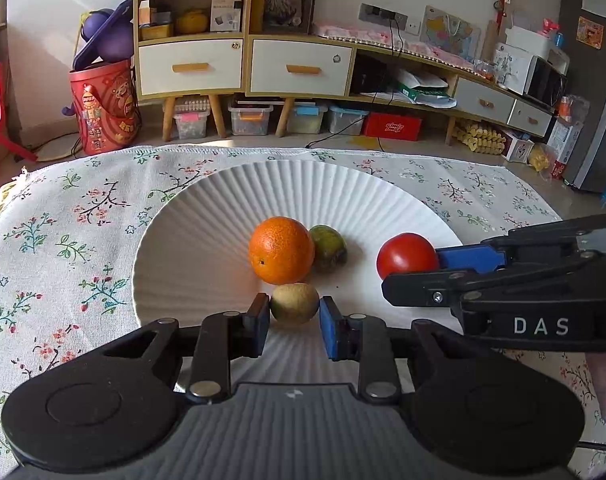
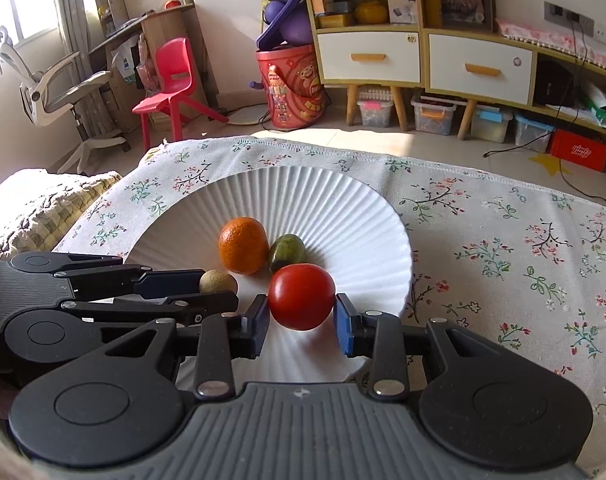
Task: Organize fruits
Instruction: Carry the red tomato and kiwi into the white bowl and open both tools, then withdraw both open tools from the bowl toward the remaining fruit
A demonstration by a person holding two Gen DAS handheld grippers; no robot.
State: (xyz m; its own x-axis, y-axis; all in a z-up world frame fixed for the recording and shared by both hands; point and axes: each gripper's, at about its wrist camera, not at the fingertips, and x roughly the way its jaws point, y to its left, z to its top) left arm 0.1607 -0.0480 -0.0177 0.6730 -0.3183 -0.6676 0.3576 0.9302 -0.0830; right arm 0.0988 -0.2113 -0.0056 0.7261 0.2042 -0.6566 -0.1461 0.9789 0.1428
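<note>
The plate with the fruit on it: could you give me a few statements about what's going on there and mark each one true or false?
1. Four round items are at the white ribbed plate: an orange, a green fruit, a red tomato and a small tan fruit. True.
2. The left gripper has the orange between its fingers. False: the small tan fruit sits between them.
3. The right gripper brackets the red tomato. True.
4. The green fruit lies off the plate on the floral tablecloth. False: it lies on the plate, right beside the orange.
5. Both grippers are far from the plate. False: both reach over its near edge.
</note>
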